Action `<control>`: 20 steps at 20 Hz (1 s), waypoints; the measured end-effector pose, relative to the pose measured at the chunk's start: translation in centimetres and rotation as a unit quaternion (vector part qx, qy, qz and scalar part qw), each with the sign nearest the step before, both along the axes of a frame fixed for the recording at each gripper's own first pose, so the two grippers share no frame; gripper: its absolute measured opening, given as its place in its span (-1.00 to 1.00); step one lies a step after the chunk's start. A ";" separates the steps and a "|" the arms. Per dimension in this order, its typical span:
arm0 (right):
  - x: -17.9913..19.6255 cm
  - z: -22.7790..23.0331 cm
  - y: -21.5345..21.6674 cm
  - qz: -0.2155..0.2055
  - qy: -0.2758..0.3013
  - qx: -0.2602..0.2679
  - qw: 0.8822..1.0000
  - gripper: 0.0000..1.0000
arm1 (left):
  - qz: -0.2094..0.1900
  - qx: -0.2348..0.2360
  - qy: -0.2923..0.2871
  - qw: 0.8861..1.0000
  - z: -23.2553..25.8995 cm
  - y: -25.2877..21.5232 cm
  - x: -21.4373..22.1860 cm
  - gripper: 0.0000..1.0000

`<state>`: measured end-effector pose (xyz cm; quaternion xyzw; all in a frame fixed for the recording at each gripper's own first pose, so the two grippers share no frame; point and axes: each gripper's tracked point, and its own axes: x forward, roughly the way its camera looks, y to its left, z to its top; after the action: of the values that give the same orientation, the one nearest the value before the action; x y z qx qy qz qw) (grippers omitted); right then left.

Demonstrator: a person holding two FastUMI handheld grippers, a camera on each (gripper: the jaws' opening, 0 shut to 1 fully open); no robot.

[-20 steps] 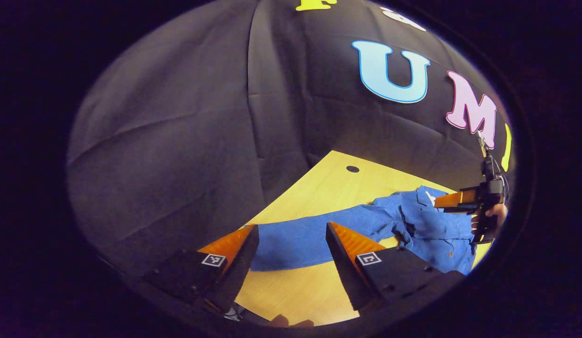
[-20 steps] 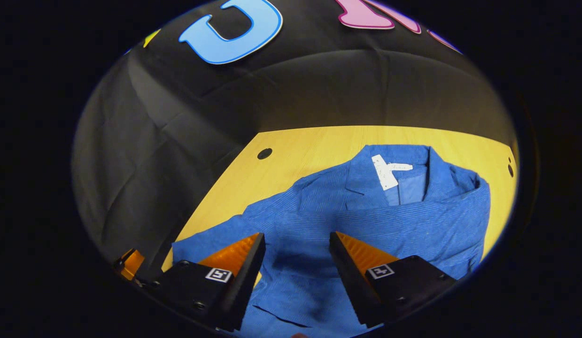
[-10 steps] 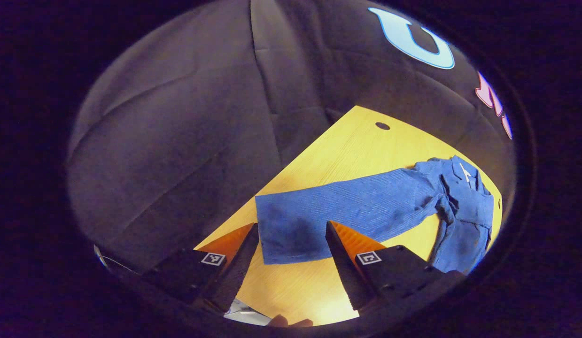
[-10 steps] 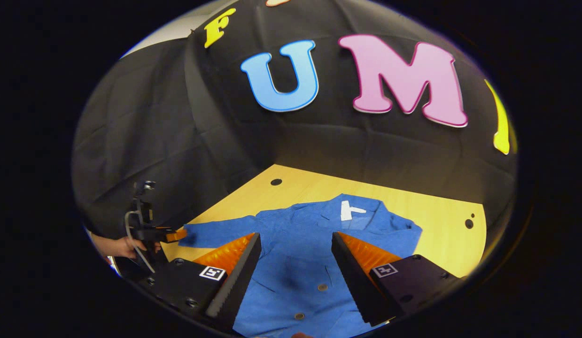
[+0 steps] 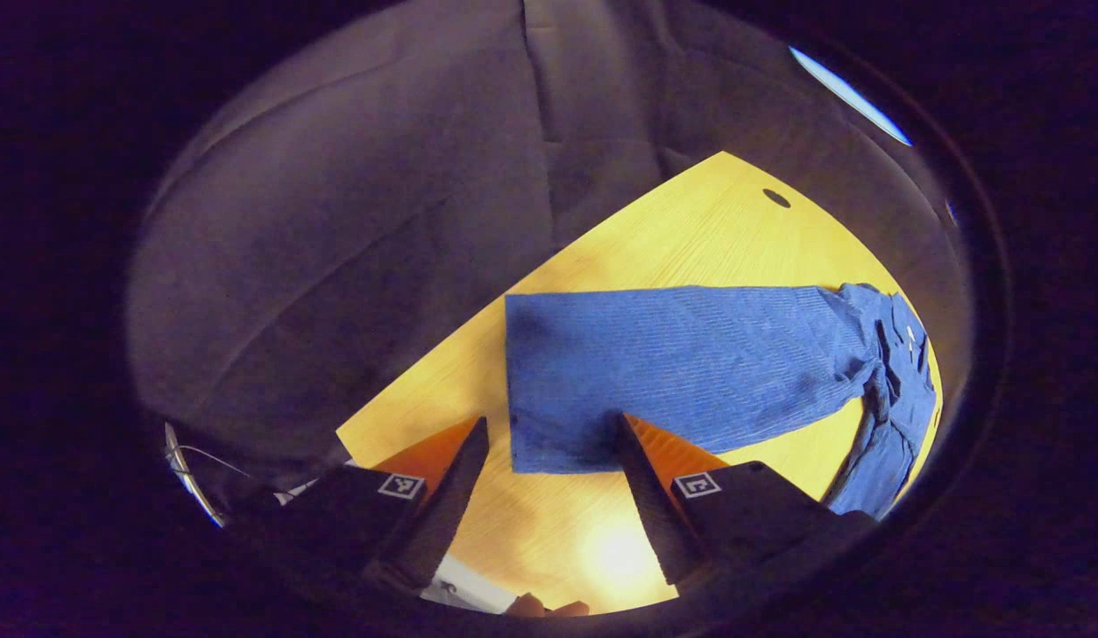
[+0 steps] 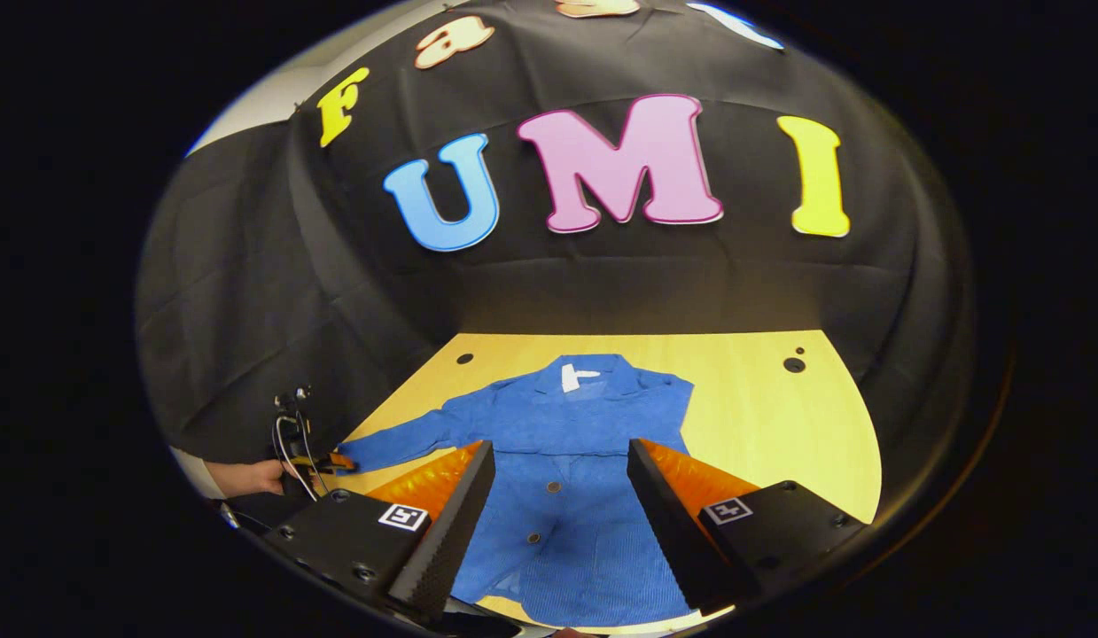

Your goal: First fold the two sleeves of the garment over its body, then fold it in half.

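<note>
left gripper (image 5: 549,443) hung jaws wide just above the cuff of the blue jacket's (image 6: 584,461) outstretched sleeve (image 5: 690,363), nothing held. right gripper (image 6: 557,483) was wide too, empty, over the jacket's buttoned front. jacket lay flat on the yellow table (image 6: 761,416), collar toward the booth wall. left sleeve unfolded, half fold not begun. versus a second ago, left gripper had dropped nearer the cuff; right gripper had backed away from the collar.

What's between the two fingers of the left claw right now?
In the left gripper view, the cuff end of the blue shirt's sleeve lies between the open left claw fingers, flat on the yellow table. Bare table shows nearer the camera.
</note>
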<state>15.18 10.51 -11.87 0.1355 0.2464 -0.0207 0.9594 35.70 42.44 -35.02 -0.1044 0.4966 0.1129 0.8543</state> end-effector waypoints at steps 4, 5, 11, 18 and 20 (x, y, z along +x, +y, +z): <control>-2.2 0.6 -1.3 -0.027 -0.005 0.003 1.000 0.92 | -0.035 0.002 0.017 0.999 0.4 -0.5 -0.1 0.65; -2.6 0.4 -1.2 -0.028 -0.002 0.006 1.000 0.92 | -0.049 0.005 0.020 0.999 0.3 -0.7 0.1 0.60; -4.7 -0.3 -0.4 -0.029 0.014 0.016 0.999 0.92 | -0.115 0.012 0.000 0.993 0.5 -2.4 1.3 -0.72; -5.9 -0.3 -0.4 -0.036 0.023 0.022 0.999 0.92 | -0.106 -0.101 -0.050 0.988 4.5 -3.6 1.8 -0.96; -5.9 -0.4 -0.3 -0.035 0.022 0.026 0.999 0.92 | -0.122 -0.116 -0.081 0.982 7.9 -4.7 1.8 -0.96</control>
<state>9.28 10.20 -12.31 0.1690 0.2626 -0.0511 0.9486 37.50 37.79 -27.16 -0.1500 0.4445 -0.0595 0.8811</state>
